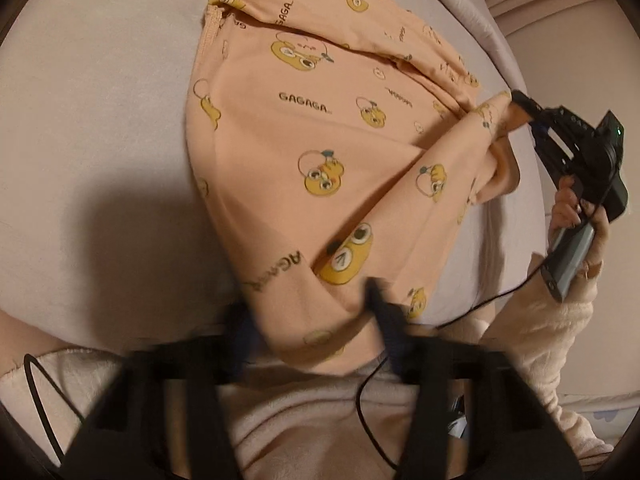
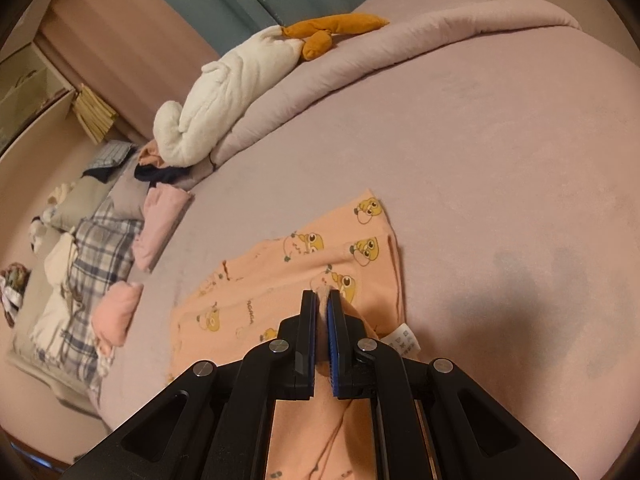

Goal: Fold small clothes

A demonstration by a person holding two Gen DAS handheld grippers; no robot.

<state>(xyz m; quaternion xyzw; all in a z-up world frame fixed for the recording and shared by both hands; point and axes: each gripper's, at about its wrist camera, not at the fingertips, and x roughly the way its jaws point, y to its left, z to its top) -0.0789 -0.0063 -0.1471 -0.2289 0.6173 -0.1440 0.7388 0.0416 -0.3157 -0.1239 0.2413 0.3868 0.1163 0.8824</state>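
A small peach garment [image 1: 320,128] printed with yellow ducks lies on the pale lilac bed sheet [image 1: 100,120]. My left gripper [image 1: 308,304] is blurred at the bottom of the left wrist view, its fingers on either side of the garment's near corner, apparently pinching it. My right gripper [image 2: 323,304] is shut on a bunched edge of the same garment [image 2: 288,276], lifted off the sheet; it also shows in the left wrist view [image 1: 520,100] at the right. A white care label [image 2: 404,340] hangs by the right fingers.
A rolled lilac duvet [image 2: 400,48] lies at the far side with a white and orange plush goose [image 2: 240,80] on it. Folded pink clothes [image 2: 160,224] and a plaid cloth [image 2: 96,248] sit at the bed's left edge. Cables [image 1: 372,392] hang near me.
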